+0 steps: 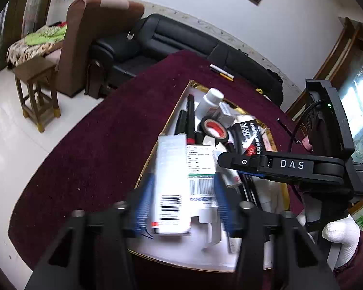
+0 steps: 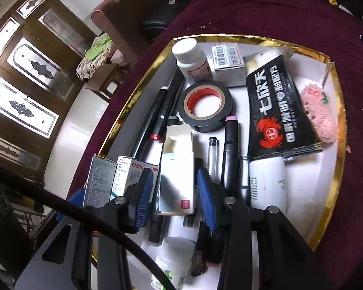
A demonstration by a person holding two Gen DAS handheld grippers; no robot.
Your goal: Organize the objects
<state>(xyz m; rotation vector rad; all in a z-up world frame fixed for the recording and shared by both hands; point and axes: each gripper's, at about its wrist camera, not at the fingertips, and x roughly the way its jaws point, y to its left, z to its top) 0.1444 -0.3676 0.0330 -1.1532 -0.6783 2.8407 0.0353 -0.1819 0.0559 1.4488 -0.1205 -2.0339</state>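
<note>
A gold-rimmed white tray (image 2: 142, 89) on a maroon tablecloth holds many items. My left gripper (image 1: 181, 203) straddles two upright cartons, a grey barcode carton (image 1: 171, 183) and a white-green medicine box (image 1: 202, 169); its blue pads touch their outer sides. My right gripper (image 2: 175, 191) hangs over the tray with its blue pads either side of an opened white carton (image 2: 179, 166), with small gaps. It also shows in the left wrist view (image 1: 290, 166). The two cartons appear in the right view (image 2: 123, 176).
The tray also holds black tape (image 2: 204, 105), a white bottle (image 2: 191, 60), a black crab-logo packet (image 2: 278, 111), a pink fuzzy item (image 2: 319, 113), several markers (image 2: 231, 154) and a small bottle (image 2: 176, 256). Pens (image 1: 221, 72) lie on the cloth. A wooden stool (image 1: 36, 89) stands left.
</note>
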